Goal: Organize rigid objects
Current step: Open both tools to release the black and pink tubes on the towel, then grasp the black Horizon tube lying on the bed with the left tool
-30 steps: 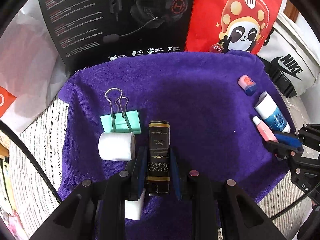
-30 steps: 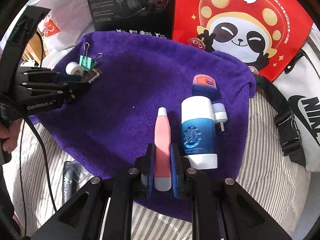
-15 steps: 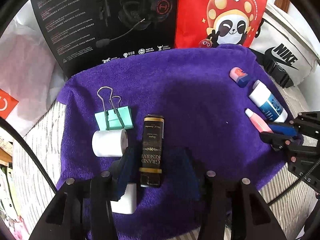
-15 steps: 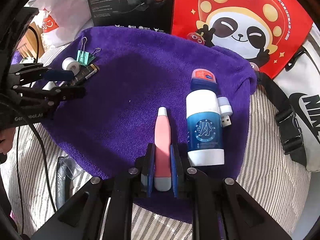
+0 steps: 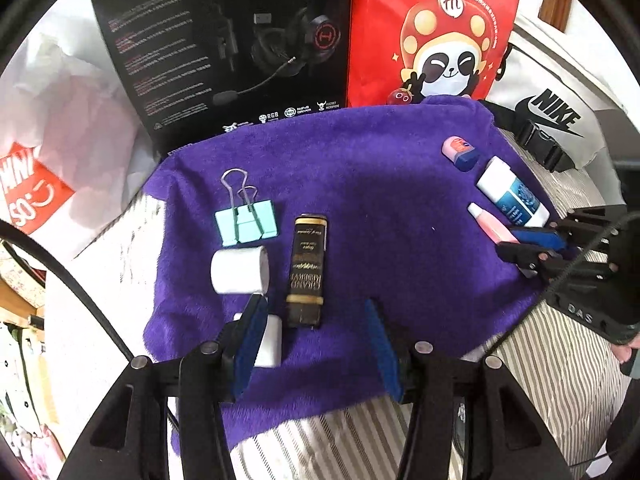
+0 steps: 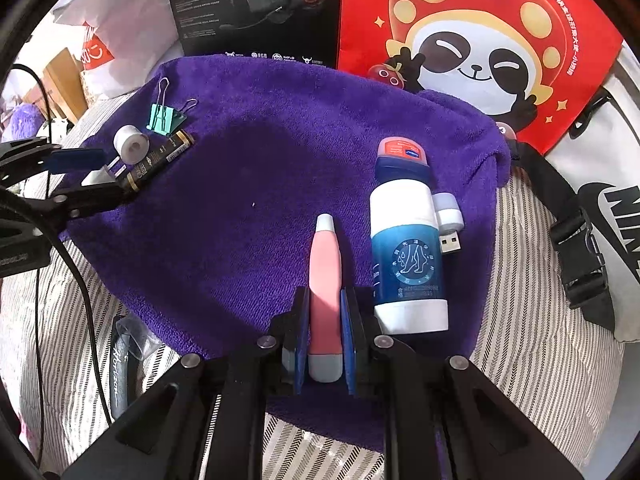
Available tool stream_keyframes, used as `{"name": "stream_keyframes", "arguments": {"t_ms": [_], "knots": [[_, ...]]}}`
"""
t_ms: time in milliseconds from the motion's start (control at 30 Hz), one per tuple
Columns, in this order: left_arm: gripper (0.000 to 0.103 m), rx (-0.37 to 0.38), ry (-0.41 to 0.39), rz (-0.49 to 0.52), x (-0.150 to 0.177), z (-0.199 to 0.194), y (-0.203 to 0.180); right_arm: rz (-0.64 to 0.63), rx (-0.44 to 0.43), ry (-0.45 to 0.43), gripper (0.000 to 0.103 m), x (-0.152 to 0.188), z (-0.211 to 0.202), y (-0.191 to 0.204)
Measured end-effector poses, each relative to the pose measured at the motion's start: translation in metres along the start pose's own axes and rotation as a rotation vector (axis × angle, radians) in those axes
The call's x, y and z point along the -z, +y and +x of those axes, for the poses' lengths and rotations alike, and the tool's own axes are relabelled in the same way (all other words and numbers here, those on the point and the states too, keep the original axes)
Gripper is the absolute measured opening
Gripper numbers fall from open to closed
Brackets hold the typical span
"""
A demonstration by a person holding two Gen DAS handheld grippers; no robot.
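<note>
The black-and-gold box (image 5: 306,270) lay flat on the purple towel (image 5: 360,184), its near end just ahead of my left gripper (image 5: 316,340), whose jaws stood spread and clear of it on both sides. At its nine o'clock sat the white roll (image 5: 239,269), at ten o'clock the green binder clip (image 5: 246,222), and at seven o'clock a white plug (image 5: 269,340), all close together. Off at three o'clock my right gripper (image 6: 324,340) pinched the pink tube (image 6: 325,280) tight, resting on the towel beside the blue-and-white bottle (image 6: 406,256), with the small pink-capped jar (image 6: 402,156) at the bottle's twelve o'clock and a USB stick (image 6: 450,222) touching its right side. I judged the box placed in the left cluster, and the tube's placing in hand. Next, I reckoned, the right jaws needed to part and lift straight off without nudging the bottle.
</note>
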State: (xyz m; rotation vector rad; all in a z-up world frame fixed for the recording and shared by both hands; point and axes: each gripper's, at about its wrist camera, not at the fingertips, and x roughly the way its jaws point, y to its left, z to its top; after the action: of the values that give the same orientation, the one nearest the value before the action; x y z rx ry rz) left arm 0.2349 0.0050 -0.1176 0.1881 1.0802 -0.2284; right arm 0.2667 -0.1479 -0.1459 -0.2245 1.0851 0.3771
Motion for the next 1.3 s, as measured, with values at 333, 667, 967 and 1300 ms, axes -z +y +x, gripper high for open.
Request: {"name": "stream_keyframes", "arguments": {"t_ms": [333, 667, 967, 1300], "knots": [[0.053, -0.012, -0.023, -0.024, 0.015, -0.027, 0.025, 0.006, -0.01, 0.001, 0.022, 0.003, -0.001, -0.001], [0.053, 0.004, -0.033, -0.076, 0.05, -0.052, 0.027, 0.047, -0.013, -0.044, 0.039, 0.022, -0.035, 0.001], [0.053, 0.042, 0.008, -0.101, 0.081, -0.043, 0.006, 0.056, 0.013, -0.1, 0.04, 0.052, -0.086, 0.007], [0.053, 0.131, 0.048, -0.15, 0.087, -0.017, -0.029, 0.143, 0.037, -0.118, 0.041, 0.101, -0.119, -0.011]]}}
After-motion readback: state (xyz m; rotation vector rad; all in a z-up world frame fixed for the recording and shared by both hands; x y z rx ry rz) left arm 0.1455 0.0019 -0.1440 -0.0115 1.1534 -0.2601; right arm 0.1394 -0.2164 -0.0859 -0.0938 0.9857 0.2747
